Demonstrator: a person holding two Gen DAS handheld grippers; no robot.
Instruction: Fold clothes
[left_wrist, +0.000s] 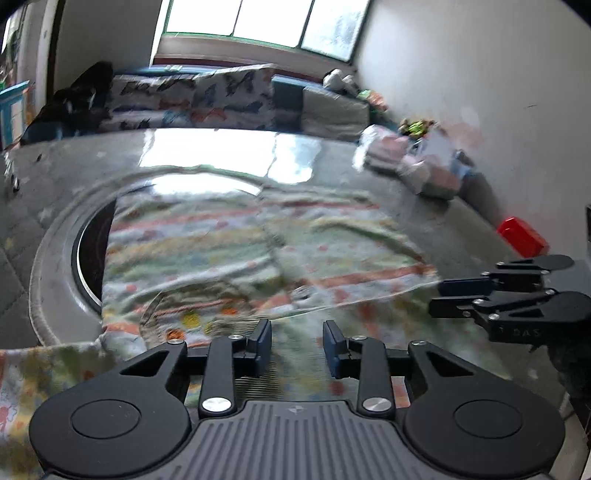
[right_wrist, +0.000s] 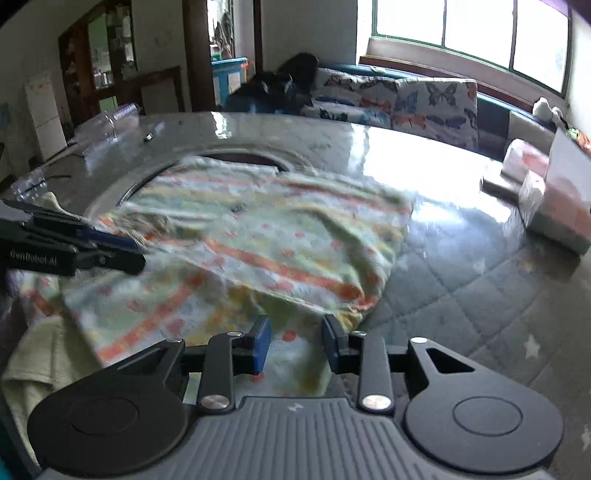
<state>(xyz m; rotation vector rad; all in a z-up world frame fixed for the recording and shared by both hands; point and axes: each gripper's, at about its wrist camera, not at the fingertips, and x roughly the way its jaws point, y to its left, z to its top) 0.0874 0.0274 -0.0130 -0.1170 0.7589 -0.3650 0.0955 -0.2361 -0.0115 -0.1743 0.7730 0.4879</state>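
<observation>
A pale garment with orange and green stripes and dots lies spread and partly folded over on the table; it also shows in the right wrist view. My left gripper is open just above the garment's near edge, nothing between its blue pads. My right gripper is open over the garment's near right corner, also empty. Each gripper shows in the other's view: the right one at the garment's right edge, the left one at its left edge.
The table has a grey quilted cover under clear plastic and a round recess under the garment. Packets and boxes sit at the far right, a red object near the wall. A butterfly-print sofa stands behind.
</observation>
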